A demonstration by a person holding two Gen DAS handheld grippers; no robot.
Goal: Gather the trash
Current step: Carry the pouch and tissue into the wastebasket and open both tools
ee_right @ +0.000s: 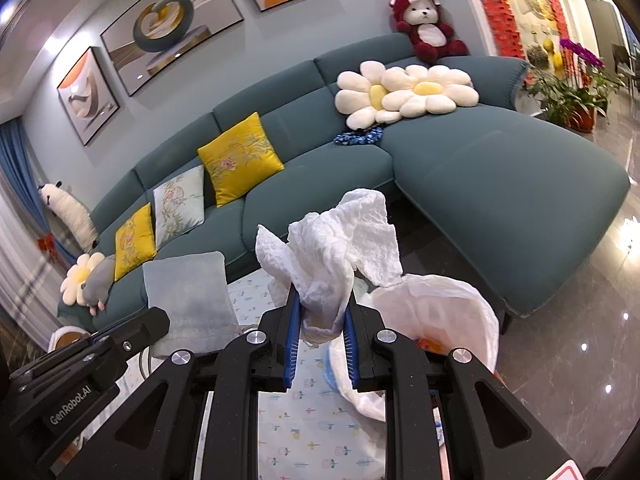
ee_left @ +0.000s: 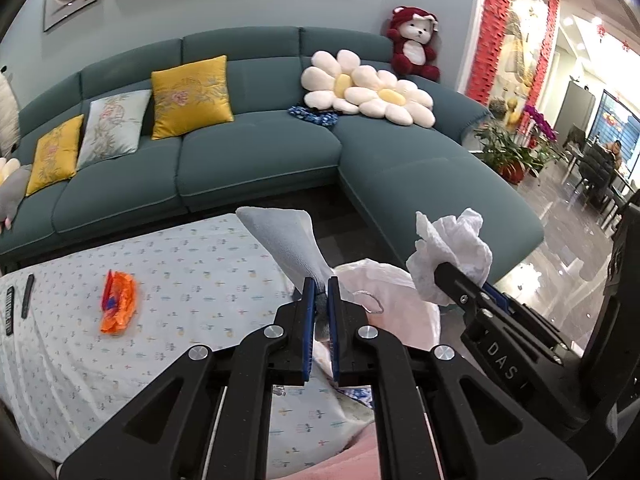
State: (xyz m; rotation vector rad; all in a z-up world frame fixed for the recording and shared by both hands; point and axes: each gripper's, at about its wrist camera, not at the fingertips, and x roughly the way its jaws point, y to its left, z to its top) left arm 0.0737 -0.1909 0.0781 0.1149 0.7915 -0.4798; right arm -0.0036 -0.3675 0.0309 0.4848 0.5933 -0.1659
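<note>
1. Keep right gripper (ee_right: 322, 312) clamped on crumpled tissue (ee_right: 340, 248) above white bag (ee_right: 452, 304).
2. Keep left gripper (ee_left: 319, 300) pinching grey cloth (ee_left: 288, 240) clear of bag mouth.
3. Centre tissue over opening before release.

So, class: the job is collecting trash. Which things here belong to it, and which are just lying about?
Job:
- crumpled white tissue in the right tongs
- white trash bag
- orange wrapper on the table
- grey cloth in the left tongs

Lying about:
- yellow cushions
- flower cushions
- red plush bear
</note>
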